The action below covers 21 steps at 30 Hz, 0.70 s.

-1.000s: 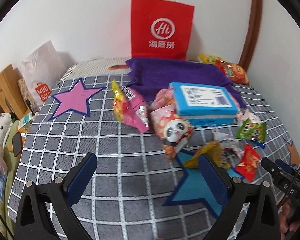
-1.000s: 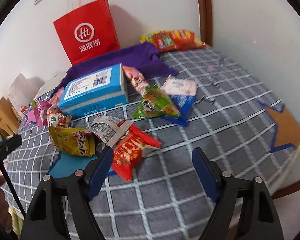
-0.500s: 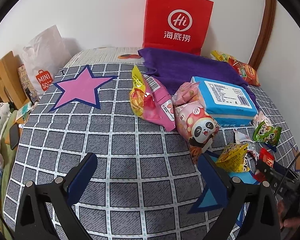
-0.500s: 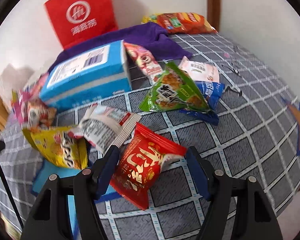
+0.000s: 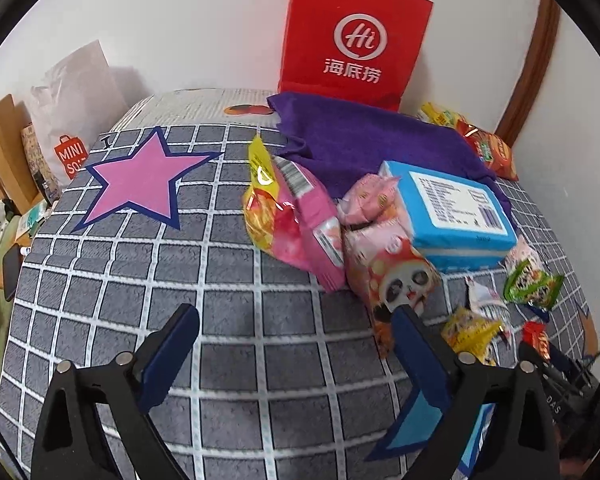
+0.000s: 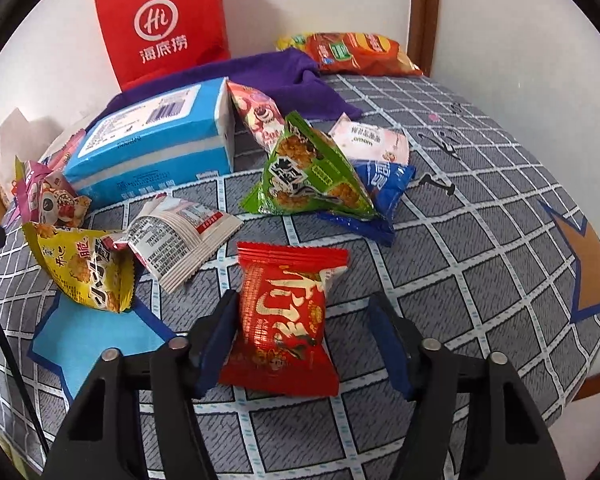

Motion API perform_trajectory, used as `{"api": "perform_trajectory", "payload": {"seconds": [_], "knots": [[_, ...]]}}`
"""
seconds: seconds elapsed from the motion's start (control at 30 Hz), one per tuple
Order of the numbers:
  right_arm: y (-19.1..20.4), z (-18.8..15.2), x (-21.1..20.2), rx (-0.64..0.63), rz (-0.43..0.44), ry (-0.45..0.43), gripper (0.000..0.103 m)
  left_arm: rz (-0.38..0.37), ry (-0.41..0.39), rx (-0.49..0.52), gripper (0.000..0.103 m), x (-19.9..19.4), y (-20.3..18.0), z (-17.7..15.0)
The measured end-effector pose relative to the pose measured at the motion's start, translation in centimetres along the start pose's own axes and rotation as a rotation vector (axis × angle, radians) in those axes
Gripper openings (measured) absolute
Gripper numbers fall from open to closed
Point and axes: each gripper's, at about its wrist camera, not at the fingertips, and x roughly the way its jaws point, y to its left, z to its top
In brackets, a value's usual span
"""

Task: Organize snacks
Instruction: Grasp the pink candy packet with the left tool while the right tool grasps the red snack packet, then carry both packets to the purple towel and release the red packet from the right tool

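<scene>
R gripper (image 6: 304, 312) closing round puffy red snack pkt (image 6: 286, 316), not clamped; L gripper (image 5: 296, 334) open, empty.

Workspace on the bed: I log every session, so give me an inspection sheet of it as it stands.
Surface: grey checked bedcover with pink star patch, light blue star patch and orange star patch.
Job's things: red snack packet; green triangular packet; yellow crumpled packet; panda-print pouch; pink flat packet; blue carton.
Clutter: purple cloth; red paper bag.
Grippers: right gripper has been closing, red packet between the jaws, right pad not touching; left gripper wide open, nothing between the jaws.
Cables: thin dark cable at the left edge.
Surroundings: white wall.
</scene>
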Motion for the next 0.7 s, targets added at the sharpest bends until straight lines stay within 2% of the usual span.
{"api": "perform_trajectory", "payload": {"seconds": [0.03, 0.27, 0.47, 0.63, 0.7], "knots": [[-0.1, 0.1, 0.0, -0.005, -0.002, -0.007, 0.044, 0.002, 0.002, -0.005, 0.091, 0.2, 0.2, 0.3], [-0.8, 0.6, 0.5, 0.002, 0.023, -0.034, 0.042, 0.01, -0.024, -0.034, 0.091, 1.6, 0.6, 3.5], [-0.6, 0.7, 0.8, -0.008, 0.009, -0.056, 0.042, 0.018, 0.003, -0.054, 0.091, 3.9, 0.7, 5.5], [-0.9, 0.7, 0.8, -0.003, 0.024, -0.06, 0.042, 0.017, 0.038, -0.041, 0.084, 5.7, 0.6, 6.1], [-1.0, 0.7, 0.9, -0.002, 0.03, -0.06, 0.042, 0.01, 0.059, -0.034, 0.074, 6.5, 0.4, 6.2]]}}
